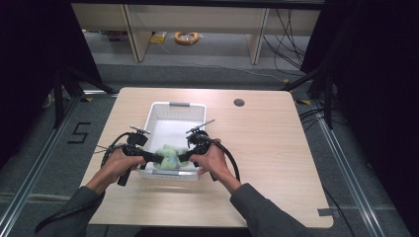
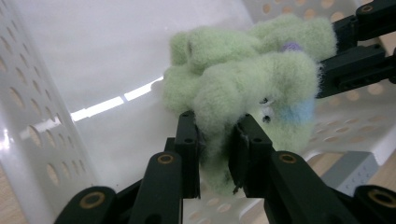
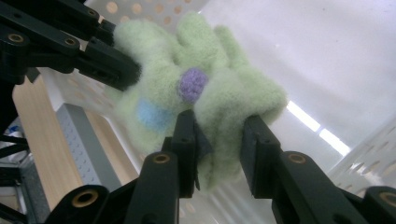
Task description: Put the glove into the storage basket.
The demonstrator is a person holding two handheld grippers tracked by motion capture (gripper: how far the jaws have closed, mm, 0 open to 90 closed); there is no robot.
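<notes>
- Nearest the person, both hands hold the grippers over the near end of a white basket [image 1: 157, 114] on the table [image 1: 267, 148].
- The left gripper [image 2: 215, 135] pinches one side of a green plush toy [image 1: 168, 157]; the right gripper [image 3: 219, 135] pinches the other.
- The toy hangs between them, stretched left to right, just above the basket floor.

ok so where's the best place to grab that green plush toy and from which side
Grip the green plush toy by its soft protruding limbs, one from each side. It hangs at the near end of the white basket, and both grippers' jaws already pinch limbs that way.
</notes>
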